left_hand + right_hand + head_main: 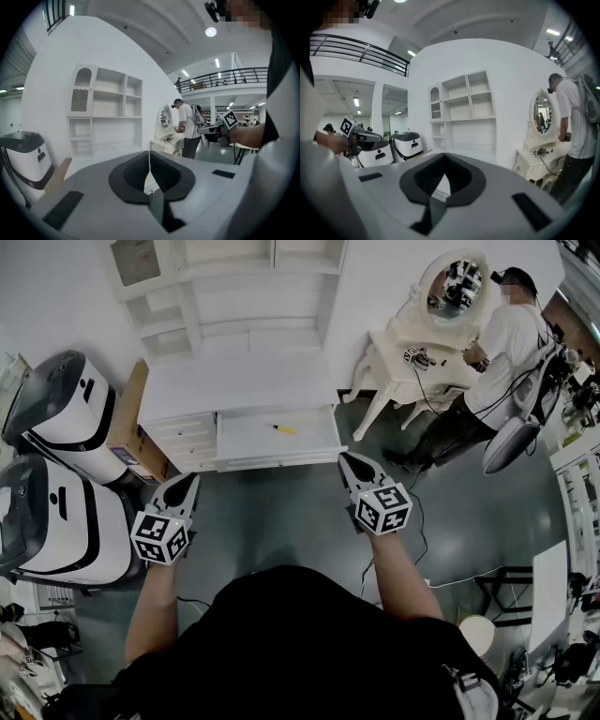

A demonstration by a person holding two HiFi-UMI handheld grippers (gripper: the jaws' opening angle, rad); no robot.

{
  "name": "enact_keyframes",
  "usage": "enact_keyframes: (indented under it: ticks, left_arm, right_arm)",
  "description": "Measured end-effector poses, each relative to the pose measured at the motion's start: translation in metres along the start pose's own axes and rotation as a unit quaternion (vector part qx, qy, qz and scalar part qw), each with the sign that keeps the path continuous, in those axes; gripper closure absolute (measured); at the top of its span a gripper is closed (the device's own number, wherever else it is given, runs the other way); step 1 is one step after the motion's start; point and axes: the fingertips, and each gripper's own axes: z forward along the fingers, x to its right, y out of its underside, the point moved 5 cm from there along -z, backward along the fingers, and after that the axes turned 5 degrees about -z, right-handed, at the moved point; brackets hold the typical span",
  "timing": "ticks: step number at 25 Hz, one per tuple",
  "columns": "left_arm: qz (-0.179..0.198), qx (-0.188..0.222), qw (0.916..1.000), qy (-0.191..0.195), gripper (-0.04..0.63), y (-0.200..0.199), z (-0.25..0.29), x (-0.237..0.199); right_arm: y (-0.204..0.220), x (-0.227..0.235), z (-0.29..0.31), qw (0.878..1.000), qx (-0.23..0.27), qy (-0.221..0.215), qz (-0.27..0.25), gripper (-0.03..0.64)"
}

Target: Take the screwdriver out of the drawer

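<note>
— Screwdriver (284, 429): how does it look, and where is it?
— Small, slim and mostly yellow. It lies flat on the floor of the open white drawer (242, 441), with nothing touching it.
— Left gripper (192, 480)?
— Its jaws are pressed together with nothing between them. It is held in the air, well short of the drawer.
— Right gripper (345, 458)?
— Likewise closed tight and empty. It hovers near the drawer's front edge, apart from the tool.

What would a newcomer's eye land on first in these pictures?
The left gripper and right gripper are held out side by side, jaws shut and empty. Ahead, a white open drawer holds a small yellow screwdriver. At upper right, a person stands at a vanity.
</note>
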Motion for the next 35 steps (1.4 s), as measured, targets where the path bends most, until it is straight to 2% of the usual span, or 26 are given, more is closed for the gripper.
enact_keyframes:
  ticks: [22,30,35]
  left_arm:
    - [-0.014,-0.024,0.9993,-0.026,0.574,0.015,0.043,0.054]
    - [-0.017,-0.033,0.9989,-0.028,0.574,0.016,0.06,0.039]
    - [-0.025,-0.041,0.9987,-0.019,0.574,0.022,0.08,0.011]
  right_arm:
    - [0.029,0.069,-0.004,0.999,-0.013,-0.026,0.029,0.604]
    - [0.035,0.073,0.024,0.999,-0.023,-0.034,0.034,0.604]
    - [0.035,0.076,0.054,0.998,-0.035,-0.028,0.033,0.604]
